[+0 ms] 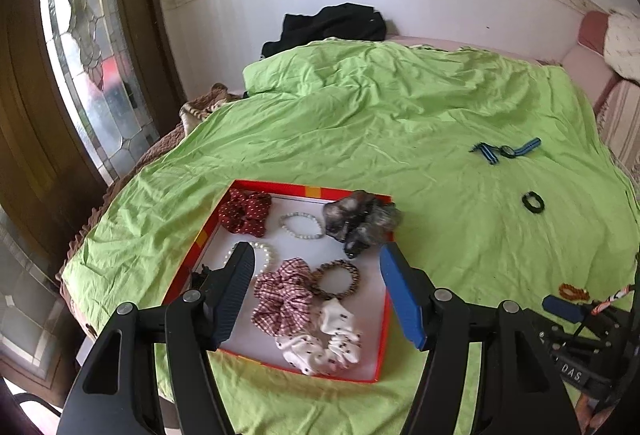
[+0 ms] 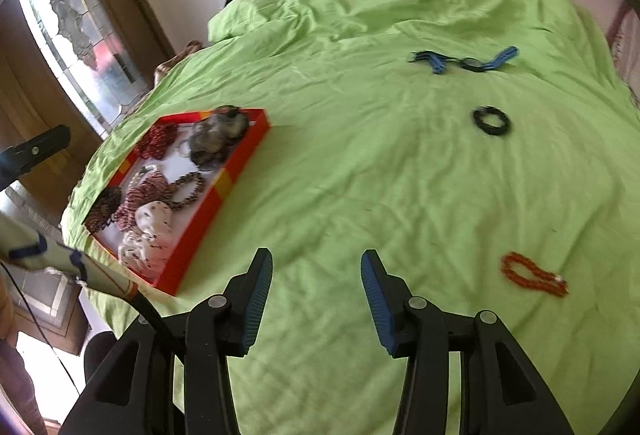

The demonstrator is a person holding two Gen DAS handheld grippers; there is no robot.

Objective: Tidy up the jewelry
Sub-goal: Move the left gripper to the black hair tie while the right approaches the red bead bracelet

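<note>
A red tray [image 1: 387, 315] with a white floor lies on the green sheet [image 1: 360, 123]. It holds several scrunchies, among them a pink checked one [image 1: 284, 299] and a white one [image 1: 324, 343], plus a pearl bracelet [image 1: 266, 255]. My left gripper [image 1: 316, 249] hovers open over the tray, with nothing pressed between its pads. Over bare sheet to the right of the tray [image 2: 224, 187], my right gripper [image 2: 317, 254] is open and empty. Loose on the sheet lie an orange bead bracelet [image 2: 534, 275], a black hair tie [image 2: 491, 120] and a blue striped strap [image 2: 464, 61].
A black garment [image 1: 332, 23] lies at the far edge of the bed by the white wall. A leaded glass door [image 1: 88, 47] stands at the left. A pink cushion edge [image 1: 588, 51] shows at the far right. The sheet drops off at the near edge.
</note>
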